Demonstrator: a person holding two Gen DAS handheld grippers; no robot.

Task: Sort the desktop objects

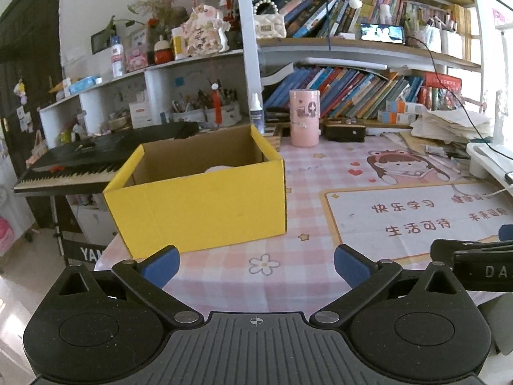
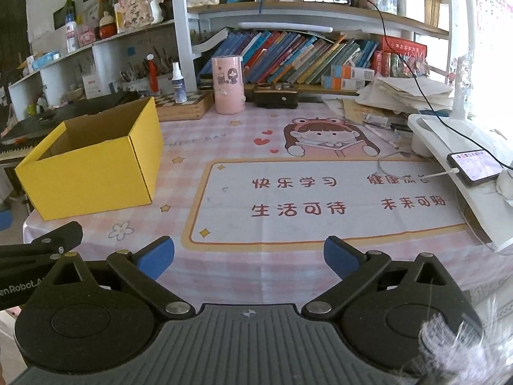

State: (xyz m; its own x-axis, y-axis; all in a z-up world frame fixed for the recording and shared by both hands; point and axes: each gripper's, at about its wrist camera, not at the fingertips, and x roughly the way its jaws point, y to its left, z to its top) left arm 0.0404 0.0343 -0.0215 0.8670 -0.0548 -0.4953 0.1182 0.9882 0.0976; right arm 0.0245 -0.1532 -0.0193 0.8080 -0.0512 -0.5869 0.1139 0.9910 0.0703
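Cardboard first: one yellow open-topped cardboard box (image 1: pixel 195 199) sits at the far left of the pink checked desk mat (image 2: pixel 288 134), something pale lying inside it. My left gripper (image 1: pixel 256 264) hangs released and empty just near of it; my right gripper (image 2: pixel 248 256) is likewise spread wide, holding nothing. One pink cylindrical canister (image 2: pixel 227 85) stands far back, one phone (image 2: pixel 476 166) charges at right. I judge reaching right could snag its cable.

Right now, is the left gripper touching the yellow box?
Apart. The left wrist view shows the left gripper open, with pink tablecloth visible between its fingertips and the yellow box.
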